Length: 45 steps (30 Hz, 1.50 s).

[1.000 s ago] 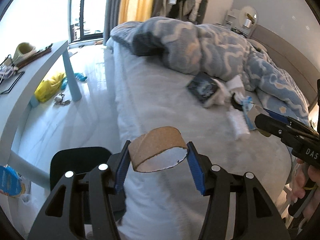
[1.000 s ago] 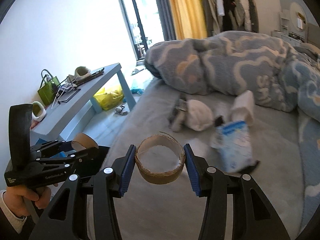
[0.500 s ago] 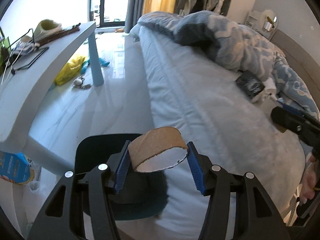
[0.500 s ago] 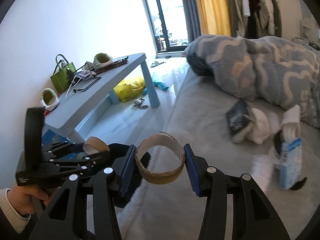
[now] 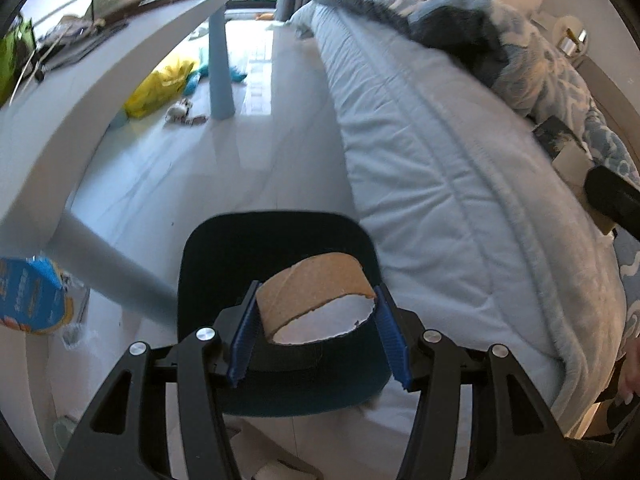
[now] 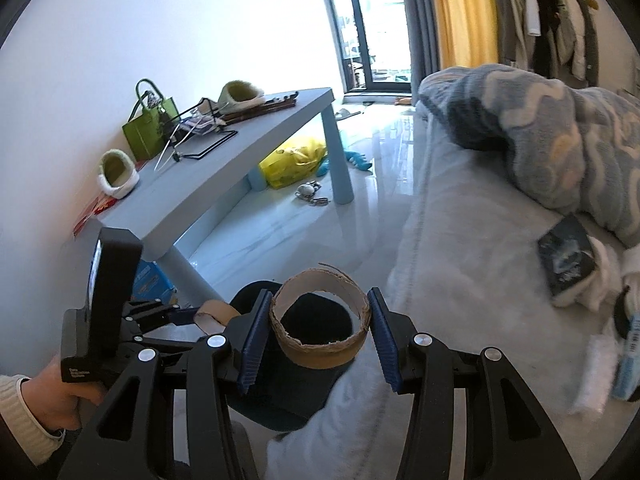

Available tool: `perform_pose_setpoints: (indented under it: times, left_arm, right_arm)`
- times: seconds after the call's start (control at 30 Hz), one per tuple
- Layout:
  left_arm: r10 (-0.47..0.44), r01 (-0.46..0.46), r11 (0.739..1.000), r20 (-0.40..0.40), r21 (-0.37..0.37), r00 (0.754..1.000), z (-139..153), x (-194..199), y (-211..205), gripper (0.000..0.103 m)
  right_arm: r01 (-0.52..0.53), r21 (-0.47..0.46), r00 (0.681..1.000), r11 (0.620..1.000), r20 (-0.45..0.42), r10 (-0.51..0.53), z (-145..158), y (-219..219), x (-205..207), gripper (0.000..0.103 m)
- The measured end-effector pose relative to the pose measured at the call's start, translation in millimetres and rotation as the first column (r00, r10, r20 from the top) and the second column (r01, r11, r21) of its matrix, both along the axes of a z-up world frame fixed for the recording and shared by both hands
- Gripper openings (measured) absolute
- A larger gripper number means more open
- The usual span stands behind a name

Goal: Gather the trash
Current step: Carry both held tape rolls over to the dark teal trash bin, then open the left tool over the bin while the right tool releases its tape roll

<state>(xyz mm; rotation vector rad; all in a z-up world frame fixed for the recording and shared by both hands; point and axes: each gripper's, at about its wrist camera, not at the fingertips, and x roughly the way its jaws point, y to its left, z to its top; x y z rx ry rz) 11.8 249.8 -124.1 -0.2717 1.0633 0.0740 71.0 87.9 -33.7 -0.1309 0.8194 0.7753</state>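
a short cardboard ring (image 5: 316,294) sits pinched between the blue pads of the left gripper (image 5: 316,326), tilted so its torn rim faces the camera, and it hangs directly above the open mouth of a dark bin (image 5: 280,240) standing on the floor beside the bed (image 5: 440,160). the right gripper (image 6: 318,338) is clenched on a second cardboard ring (image 6: 320,326), held open end up, also over the bin (image 6: 276,404) at the mattress edge. in the right wrist view the left gripper (image 6: 192,314) appears low on the left with its ring (image 6: 214,314), close beside the right one. a light blue table (image 6: 256,132) stands beyond with a green bag (image 6: 148,128) and slippers (image 6: 118,172) on it, a yellow bag (image 6: 294,160) underneath. a patterned blanket (image 6: 540,128) is heaped on the bed, near a dark packet (image 6: 568,256).
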Motion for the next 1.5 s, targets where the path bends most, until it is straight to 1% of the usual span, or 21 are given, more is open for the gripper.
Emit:
perform_pose_setpoints:
  times: [0.1,0.17,0.23,0.27,0.33,0.37,0.5,0.53,0.67,0.77,0.87,1.0,1.17,1.3,1.43,1.5]
  left_arm:
    - [0.008,-0.009,1.000,-0.042,-0.025,0.999,-10,-3,9,0.060]
    - [0.008,-0.009,1.000,-0.059,-0.021,0.998,-14,-6,13,0.061]
    - [0.011,-0.013,1.000,-0.065,-0.020,0.998,-16,-10,19,0.064]
    - [0.015,-0.017,1.000,-0.065,-0.024,0.998,-16,-13,23,0.068]
    - [0.017,-0.018,0.999,-0.061,-0.026,0.998,-14,-16,28,0.071]
    - [0.020,-0.021,0.999,-0.057,-0.024,0.998,-13,-18,30,0.075]
    - [0.034,-0.035,0.999,-0.028,-0.038,0.999,-5,-25,41,0.077]
    - [0.036,-0.037,0.998,-0.018,-0.042,0.999,-2,-26,43,0.076]
    - [0.050,-0.049,0.998,0.035,-0.027,0.998,11,-32,53,0.068]
    - [0.071,-0.068,0.997,0.083,-0.034,0.994,23,-36,62,0.064]
    - [0.094,-0.089,0.995,0.141,-0.041,0.986,40,-43,71,0.060]
    - [0.107,-0.100,0.994,0.204,-0.042,0.973,55,-49,77,0.054]
    - [0.096,-0.087,0.995,0.265,-0.048,0.959,72,-54,77,0.050]
    - [0.104,-0.088,0.994,0.290,-0.068,0.951,79,-58,78,0.050]
    - [0.112,-0.094,0.993,0.314,-0.072,0.943,87,-60,81,0.050]
    - [0.123,-0.101,0.991,0.323,-0.084,0.938,90,-62,84,0.050]
  right_arm:
    - [-0.019,-0.004,1.000,1.000,-0.004,0.019,-3,15,-1,0.049]
    - [-0.032,-0.007,0.999,0.999,-0.007,0.032,-5,25,-3,0.049]
    - [-0.042,-0.014,0.999,0.999,-0.010,0.042,-8,31,-3,0.049]
    - [-0.044,-0.015,0.999,0.999,-0.012,0.044,-9,34,-4,0.049]
    - [-0.048,-0.022,0.999,0.999,-0.017,0.048,-13,41,-4,0.049]
    - [-0.049,-0.024,0.999,0.999,-0.022,0.048,-15,45,-3,0.049]
    - [-0.050,-0.044,0.998,0.998,-0.043,0.048,-26,58,0,0.049]
    - [-0.051,-0.053,0.998,0.997,-0.050,0.048,-29,61,0,0.049]
    - [-0.056,-0.094,0.996,0.994,-0.078,0.049,-46,76,2,0.049]
    - [-0.060,-0.108,0.994,0.992,-0.094,0.050,-55,84,4,0.049]
    - [-0.067,-0.132,0.993,0.989,-0.109,0.053,-65,92,4,0.049]
    - [-0.073,-0.172,0.988,0.982,-0.147,0.047,-86,103,4,0.049]
    - [-0.093,-0.224,0.981,0.970,-0.185,0.051,-110,117,1,0.049]
    - [-0.108,-0.266,0.978,0.958,-0.199,0.056,-124,126,-4,0.050]
    - [-0.123,-0.311,0.974,0.942,-0.220,0.055,-139,130,-7,0.053]
    - [-0.131,-0.325,0.973,0.936,-0.225,0.058,-144,131,-9,0.058]
